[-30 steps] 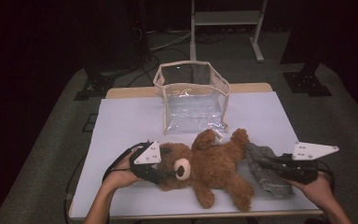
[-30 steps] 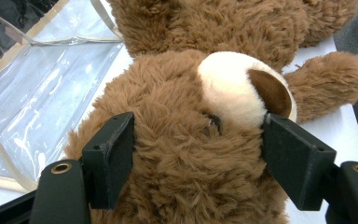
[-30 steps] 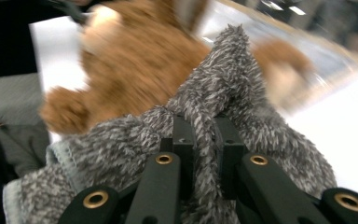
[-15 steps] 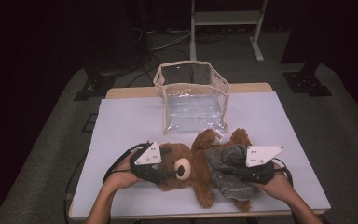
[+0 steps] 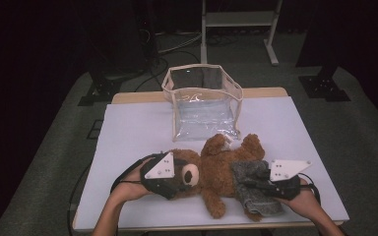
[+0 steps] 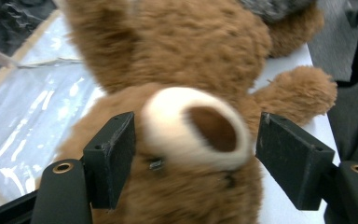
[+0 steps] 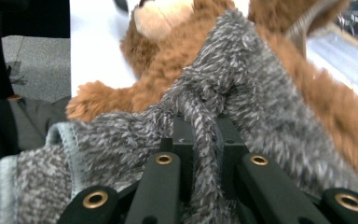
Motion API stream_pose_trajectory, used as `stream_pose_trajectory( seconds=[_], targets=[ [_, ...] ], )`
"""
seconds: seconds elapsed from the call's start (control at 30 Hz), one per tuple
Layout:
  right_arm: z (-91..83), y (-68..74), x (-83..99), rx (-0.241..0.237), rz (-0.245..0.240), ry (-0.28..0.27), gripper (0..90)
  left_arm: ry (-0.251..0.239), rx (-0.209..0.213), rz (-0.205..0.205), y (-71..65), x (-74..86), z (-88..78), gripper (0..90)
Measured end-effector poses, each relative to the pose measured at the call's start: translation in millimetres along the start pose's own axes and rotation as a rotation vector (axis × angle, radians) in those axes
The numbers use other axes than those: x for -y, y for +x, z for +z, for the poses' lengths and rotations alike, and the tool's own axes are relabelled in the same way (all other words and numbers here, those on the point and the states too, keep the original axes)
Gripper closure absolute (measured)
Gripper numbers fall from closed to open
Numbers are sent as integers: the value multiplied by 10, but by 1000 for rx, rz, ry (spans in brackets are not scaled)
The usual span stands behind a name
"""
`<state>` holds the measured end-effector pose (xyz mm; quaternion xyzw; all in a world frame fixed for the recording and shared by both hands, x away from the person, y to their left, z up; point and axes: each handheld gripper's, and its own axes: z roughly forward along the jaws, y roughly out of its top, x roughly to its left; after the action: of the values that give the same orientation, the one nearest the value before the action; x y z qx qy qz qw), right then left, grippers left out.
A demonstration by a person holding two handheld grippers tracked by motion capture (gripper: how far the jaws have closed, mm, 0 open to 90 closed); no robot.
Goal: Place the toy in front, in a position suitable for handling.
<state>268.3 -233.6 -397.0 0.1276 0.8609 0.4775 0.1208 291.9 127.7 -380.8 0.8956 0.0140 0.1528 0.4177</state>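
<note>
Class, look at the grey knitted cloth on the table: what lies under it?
Under the grey cloth lie the teddy bear's belly and legs; its head and arms stay uncovered. The right claw pinches a fold of the cloth. The covered parts stay hidden.

Teddy bear (image 5: 211, 169): head partly hidden beneath the left gripper (image 5: 170, 178) in the high view; legs covered by the grey knit cloth (image 5: 253, 189) at 3 o'clock. In the left gripper view its body is cut off at 12 o'clock and the muzzle is blurred. Right gripper (image 7: 200, 140): fingers (image 7: 182, 140) mostly buried in cloth. Clear pouch (image 6: 32, 107): blurred, cut off at 9 o'clock.
</note>
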Motion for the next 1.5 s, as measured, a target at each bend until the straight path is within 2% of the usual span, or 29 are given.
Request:
stream_pose_trajectory(
  seconds=[0.07,0.13,0.23,0.3,0.43,0.53,0.6,0.73,0.8,0.87,0.9,0.97,1.07,1.1,1.2,1.27,1.33,1.37,1.4,1.5],
  targets=[
    [56,-53,-86,0,-11,-10,814,19,-30,-4,35,14,34,272],
    [98,-108,-155,7,-10,-28,814,53,-85,-18,78,8,73,308],
    [125,-143,-189,0,-2,-41,813,69,-92,-39,124,-19,122,321],
    [110,-141,-129,-5,8,-35,814,70,-88,-35,136,-29,134,325],
    [1,-118,109,-2,49,-16,813,67,-87,-43,123,-28,144,329],
    [-133,-85,325,17,93,11,813,73,-91,-46,119,-41,155,332],
    [-211,-78,372,30,110,6,813,76,-93,-55,135,-51,167,336],
    [-255,-52,207,32,76,-42,813,78,-92,-73,180,-66,186,345],
    [-179,-26,64,15,36,-60,813,78,-92,-76,193,-74,192,345],
    [-78,0,-18,4,8,-53,807,79,-89,-76,203,-71,191,345],
    [-1,9,-46,-3,-11,-39,795,80,-88,-78,208,-66,186,345],
    [86,19,-37,28,-48,-8,705,70,-86,-90,214,-51,183,344],
    [57,21,5,47,-11,-48,526,58,-83,-93,226,-33,182,344],
    [24,21,9,74,-3,-68,495,53,-81,-93,228,-29,184,344],
    [29,8,-9,89,-5,-79,477,41,-77,-91,234,-14,182,342],
    [107,-1,-26,87,-16,-76,494,36,-78,-94,234,-1,179,341],
    [176,-9,-20,92,-31,-57,601,31,-74,-99,235,13,174,341],
    [177,-25,-11,90,-39,-46,659,26,-73,-107,235,18,172,342],
    [158,-41,2,77,-23,-46,720,22,-71,-109,240,26,170,342],
    [85,-52,79,56,-8,-19,779,21,-70,-110,247,29,176,344]
  ],
)
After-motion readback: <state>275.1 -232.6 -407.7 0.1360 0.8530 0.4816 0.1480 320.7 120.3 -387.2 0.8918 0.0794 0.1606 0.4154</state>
